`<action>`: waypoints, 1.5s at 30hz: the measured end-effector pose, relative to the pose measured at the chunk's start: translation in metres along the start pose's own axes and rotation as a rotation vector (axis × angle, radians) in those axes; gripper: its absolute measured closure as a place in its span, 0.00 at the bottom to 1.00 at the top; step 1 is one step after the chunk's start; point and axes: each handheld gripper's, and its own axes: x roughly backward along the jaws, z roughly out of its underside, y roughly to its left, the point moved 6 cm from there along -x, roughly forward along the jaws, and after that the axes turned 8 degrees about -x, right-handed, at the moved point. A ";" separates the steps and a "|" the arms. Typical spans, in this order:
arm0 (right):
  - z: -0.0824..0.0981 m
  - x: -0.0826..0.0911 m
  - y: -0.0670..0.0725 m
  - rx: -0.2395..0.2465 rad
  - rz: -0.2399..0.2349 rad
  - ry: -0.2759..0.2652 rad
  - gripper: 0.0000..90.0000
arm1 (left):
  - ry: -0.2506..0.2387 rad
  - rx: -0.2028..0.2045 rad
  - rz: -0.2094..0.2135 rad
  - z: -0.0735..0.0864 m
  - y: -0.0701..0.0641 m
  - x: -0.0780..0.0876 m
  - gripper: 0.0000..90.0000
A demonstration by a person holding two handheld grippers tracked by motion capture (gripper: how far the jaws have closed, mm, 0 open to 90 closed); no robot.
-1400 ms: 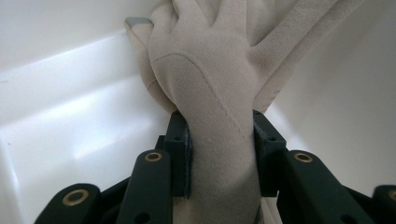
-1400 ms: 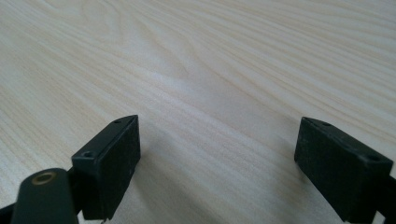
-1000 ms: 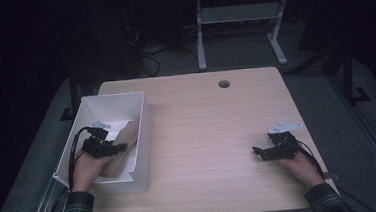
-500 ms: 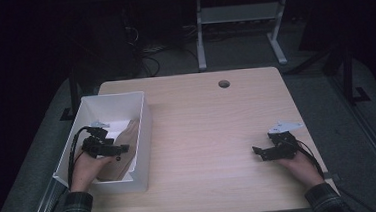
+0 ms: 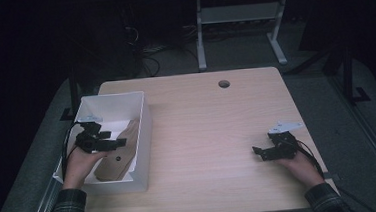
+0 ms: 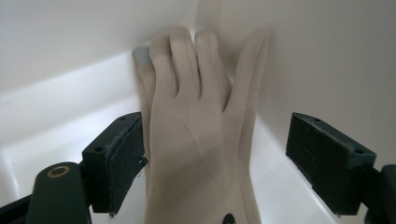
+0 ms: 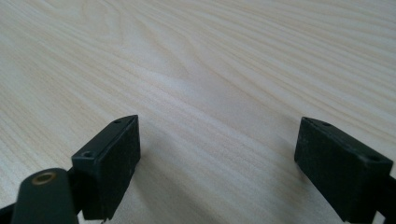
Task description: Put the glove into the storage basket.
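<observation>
At the lower left of the high view, the left hand-held gripper (image 5: 121, 142) sits over a white bin (image 5: 143, 134) that stands on the left side of the wooden surface (image 5: 218, 134). A beige glove (image 5: 119, 158) lies in the bin, along its right wall. In the left gripper view the glove (image 6: 196, 140) runs up the middle of the frame, its fingers reaching the bin's (image 6: 70, 46) far corner (one fingertip looks grey-blue). The jaws have just been opening: they stand wide, released, with the glove between them. The left pad (image 6: 121, 154) looks to be right against the glove's edge, though whether it touches I cannot tell; the right pad is clearly apart from it.

At the lower right of the high view, the right hand-held gripper (image 5: 258, 152) rests in the person's hand just above the surface. In the right gripper view its jaws stand wide, released, with bare wood grain (image 7: 210, 70) between them.
</observation>
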 end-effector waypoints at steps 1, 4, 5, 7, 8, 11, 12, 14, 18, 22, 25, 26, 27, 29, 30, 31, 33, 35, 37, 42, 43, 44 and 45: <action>0.000 0.000 0.000 0.000 0.000 0.000 0.16 | -0.015 -0.002 0.003 -0.007 -0.001 0.005 0.21; 0.000 0.000 0.000 0.000 0.000 0.000 0.16 | -0.033 -0.014 0.005 -0.020 -0.004 0.014 0.21; 0.000 0.000 0.000 0.000 0.000 0.000 0.16 | -0.035 -0.020 0.008 -0.024 -0.006 0.017 0.21; 0.000 0.000 0.000 0.000 0.000 0.000 0.16 | -0.043 -0.033 0.009 -0.032 -0.009 0.022 0.21; 0.000 0.000 0.000 0.000 0.000 0.000 0.16 | -0.048 -0.034 0.016 -0.036 -0.011 0.024 0.21; 0.000 0.000 0.000 0.004 -0.001 0.000 0.16 | -0.065 -0.041 0.022 -0.046 -0.016 0.029 0.21; 0.000 0.000 0.000 0.003 -0.001 0.000 0.16 | -0.075 -0.045 0.028 -0.052 -0.020 0.032 0.21; 0.000 0.000 0.000 0.003 -0.001 0.000 0.16 | -0.088 -0.055 0.032 -0.058 -0.025 0.035 0.21; 0.000 0.000 0.000 0.004 -0.001 0.001 0.16 | -0.119 -0.064 0.052 -0.072 -0.037 0.039 0.21; 0.000 0.000 0.000 0.003 -0.002 0.001 0.15 | -0.127 -0.081 0.068 -0.080 -0.048 0.038 0.21; 0.000 0.000 0.001 0.003 -0.002 0.001 0.16 | -0.131 -0.095 0.075 -0.087 -0.059 0.035 0.21; 0.000 0.000 0.001 0.003 -0.002 0.001 0.16 | -0.133 -0.107 0.079 -0.092 -0.066 0.032 0.21; 0.000 0.000 0.001 0.003 -0.002 0.001 0.16 | -0.133 -0.107 0.079 -0.092 -0.066 0.032 0.21; 0.000 0.000 0.001 0.003 -0.002 0.001 0.16 | -0.140 -0.116 0.088 -0.097 -0.075 0.028 0.21; 0.000 0.000 0.001 0.003 -0.002 0.001 0.16 | -0.143 -0.120 0.097 -0.100 -0.083 0.024 0.21; 0.000 0.000 0.001 0.003 -0.002 0.001 0.16 | -0.143 -0.120 0.097 -0.100 -0.083 0.024 0.21; 0.000 0.000 0.001 0.003 -0.002 0.001 0.16 | -0.148 -0.141 0.111 -0.106 -0.098 0.018 0.21; 0.000 0.000 0.001 0.003 -0.003 0.001 0.16 | -0.151 -0.144 0.118 -0.108 -0.107 0.014 0.21; 0.000 0.000 0.001 0.003 -0.002 0.002 0.16 | -0.151 -0.154 0.130 -0.109 -0.118 0.009 0.21; 0.000 0.000 0.001 0.001 -0.004 -0.001 0.16 | -0.158 -0.184 0.144 -0.111 -0.144 -0.005 0.21; 0.001 0.000 0.001 0.000 -0.004 -0.001 0.16 | -0.152 -0.190 0.153 -0.111 -0.148 -0.008 0.21; 0.001 0.000 0.001 0.000 -0.004 -0.001 0.16 | -0.156 -0.184 0.160 -0.111 -0.154 -0.011 0.21; 0.000 0.000 0.001 0.001 -0.004 -0.002 0.16 | -0.152 -0.193 0.161 -0.110 -0.159 -0.014 0.21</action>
